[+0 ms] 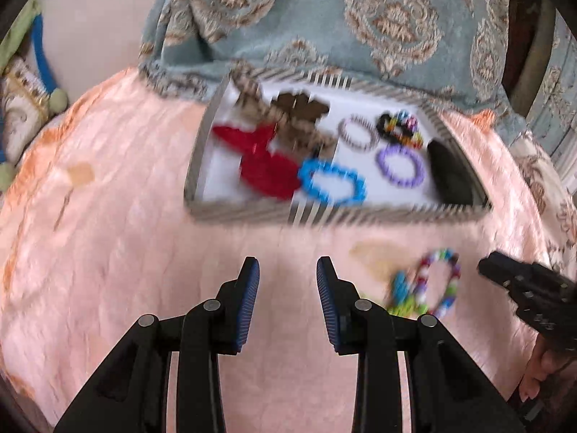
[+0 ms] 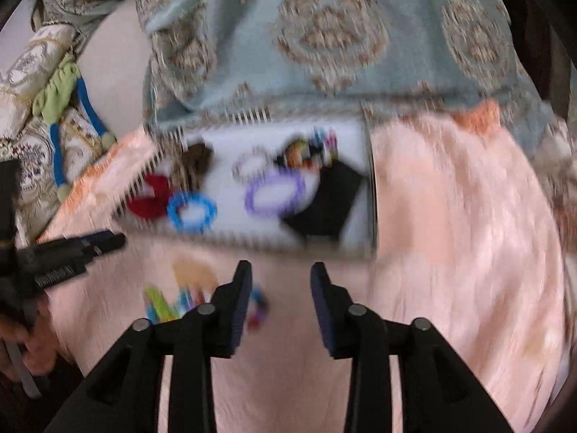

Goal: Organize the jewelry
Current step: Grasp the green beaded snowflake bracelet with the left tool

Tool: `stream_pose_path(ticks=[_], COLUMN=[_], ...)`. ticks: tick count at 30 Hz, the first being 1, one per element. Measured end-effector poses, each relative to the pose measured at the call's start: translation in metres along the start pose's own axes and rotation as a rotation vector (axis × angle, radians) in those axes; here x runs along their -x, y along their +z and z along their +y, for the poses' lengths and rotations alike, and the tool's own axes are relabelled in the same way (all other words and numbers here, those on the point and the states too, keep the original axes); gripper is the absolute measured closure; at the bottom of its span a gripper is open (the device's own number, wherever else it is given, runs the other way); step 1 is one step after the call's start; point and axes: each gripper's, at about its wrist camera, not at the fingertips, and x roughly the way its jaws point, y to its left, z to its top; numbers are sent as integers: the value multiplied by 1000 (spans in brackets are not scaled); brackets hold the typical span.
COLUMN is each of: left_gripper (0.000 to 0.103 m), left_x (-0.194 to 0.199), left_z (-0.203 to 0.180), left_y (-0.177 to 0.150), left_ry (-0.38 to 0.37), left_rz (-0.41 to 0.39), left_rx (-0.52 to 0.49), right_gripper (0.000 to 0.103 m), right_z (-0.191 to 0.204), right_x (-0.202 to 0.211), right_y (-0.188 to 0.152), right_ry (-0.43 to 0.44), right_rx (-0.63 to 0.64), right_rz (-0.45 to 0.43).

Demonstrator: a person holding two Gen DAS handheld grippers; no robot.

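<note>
A striped-rim tray (image 1: 249, 213) with a white floor lies on the pink cloth. It holds a blue bracelet (image 1: 333, 182), a purple bracelet (image 1: 400, 165), a pale beaded bracelet (image 1: 359, 133), a multicolour bracelet (image 1: 400, 128), a red bow (image 1: 259, 158), brown hair pieces (image 1: 299, 115) and a black case (image 1: 450, 173). A multicolour bead bracelet (image 1: 438, 281) and a green-blue piece (image 1: 402, 296) lie on the cloth in front of the tray. My left gripper (image 1: 287, 270) is open and empty, left of them. My right gripper (image 2: 280, 274) is open and empty, just right of the loose beads (image 2: 258, 310).
A blue-grey patterned cloth (image 1: 324, 18) hangs behind the tray. Cushions and a blue-green toy (image 2: 61, 119) lie at the far left. The right gripper's body (image 1: 533, 292) shows at the right edge of the left wrist view. The tray (image 2: 252, 247) also shows in the right wrist view.
</note>
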Motion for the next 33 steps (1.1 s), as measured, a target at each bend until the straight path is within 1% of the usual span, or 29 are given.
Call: stream_pose_path(ticks=[1,2,3,4,11,14,17,19,22,23,27,33], left_gripper=[87,87,87,87,87,87,87,87,87,87,87,87], left_x=[-2,-4,-5,-6,-7,-13,-17,-16,-6,-6,-18,-17], left_z=[1,1,0,-2,-15,-22,-27,-27,-23,-22,-23,-32], left_y=[-4,-9,-12,-15,-17,-20,-23,-24,-20,-19,-23,-32], left_ry=[-5,-12,-13,-14,-62,-59,-49,-47,-63,-68,-65,-52], left_rz=[9,16,22,25,14,36,49,42,-11,-9,44,58], left_rx=[4,3,-3,-7,-21,-42,-59,-60,-35,-32,-39,-96], right_gripper=[66,66,66,66,64,63,63,63,63,63,63,63], right_z=[-4,-9,-12,-12,-7,-4,-3,-4,-3,-3,-3,-3], right_x=[-9,-15,-15,-15,-18,-20,-20,-20,-20,-20,-20,-20], right_y=[-7,-15,-18,-17,-11,-10,-9,-9,-9,-9,-9,-10], right_ry=[-9,2,15,13,-10,-26,-24,-22,-27,-28,-28,-27], right_rx=[-24,-49,-53,-43,-25,-2,-6,-9,-5,-5,-3,-3], right_rz=[39,61,32,23,35,38,42,42,43,42,42,42])
